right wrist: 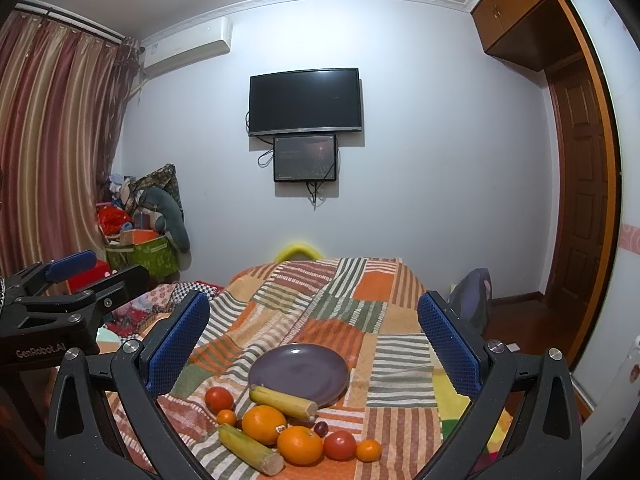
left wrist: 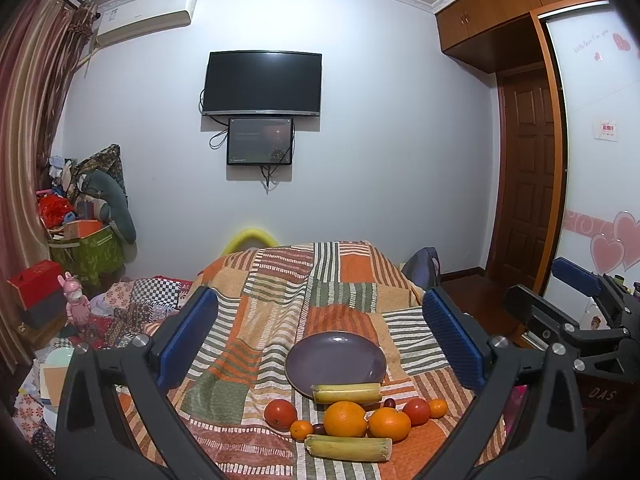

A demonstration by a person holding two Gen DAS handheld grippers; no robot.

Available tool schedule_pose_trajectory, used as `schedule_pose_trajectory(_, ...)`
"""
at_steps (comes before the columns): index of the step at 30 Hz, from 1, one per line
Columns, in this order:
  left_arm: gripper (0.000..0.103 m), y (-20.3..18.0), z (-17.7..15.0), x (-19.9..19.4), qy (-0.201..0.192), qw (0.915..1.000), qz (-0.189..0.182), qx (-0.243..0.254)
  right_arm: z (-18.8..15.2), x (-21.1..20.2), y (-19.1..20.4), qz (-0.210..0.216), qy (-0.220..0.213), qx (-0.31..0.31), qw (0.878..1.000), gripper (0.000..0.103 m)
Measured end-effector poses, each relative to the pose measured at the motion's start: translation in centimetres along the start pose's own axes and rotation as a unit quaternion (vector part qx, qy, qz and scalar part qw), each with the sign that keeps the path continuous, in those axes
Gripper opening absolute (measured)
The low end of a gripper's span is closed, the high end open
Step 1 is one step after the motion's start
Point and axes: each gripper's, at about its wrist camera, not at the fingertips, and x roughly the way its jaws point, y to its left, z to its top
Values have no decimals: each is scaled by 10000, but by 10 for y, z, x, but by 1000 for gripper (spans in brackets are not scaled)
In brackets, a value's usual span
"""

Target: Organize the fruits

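Observation:
A purple plate (left wrist: pixel 335 360) (right wrist: pixel 298 372) lies bare on a striped patchwork cloth (left wrist: pixel 256 320). In front of it lie two yellow corn pieces (left wrist: pixel 346 393) (left wrist: pixel 347 449), two large oranges (left wrist: pixel 345 419) (left wrist: pixel 389 424), two red tomatoes (left wrist: pixel 280 414) (left wrist: pixel 416 411), two small tangerines (left wrist: pixel 301 429) (left wrist: pixel 437 408) and two dark grapes (left wrist: pixel 389 403). The same fruits show in the right wrist view, with an orange (right wrist: pixel 264 424) in the middle. My left gripper (left wrist: pixel 320 336) is open and empty, above and behind the fruit. My right gripper (right wrist: pixel 314 340) is open and empty, likewise.
The cloth covers a raised surface that drops off at the far end (left wrist: pixel 344 252). A bed with patterned bedding (left wrist: pixel 128 312) and boxes (left wrist: pixel 36 292) lies left. A dark bag (right wrist: pixel 472 300), wooden floor and a door (left wrist: pixel 528 184) are right. A TV (left wrist: pixel 262 82) hangs on the wall.

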Motion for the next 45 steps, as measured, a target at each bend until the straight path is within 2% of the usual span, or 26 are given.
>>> schedule_pose_trajectory(37, 103, -1, 0, 1, 6, 10000, -16, -35, 1, -2, 2, 3, -15, 12, 10000, 103)
schedule_pose_trajectory(45, 103, -5, 0, 7, 109, 9999, -89, 4, 0, 1, 1, -25, 18, 18, 10000, 103)
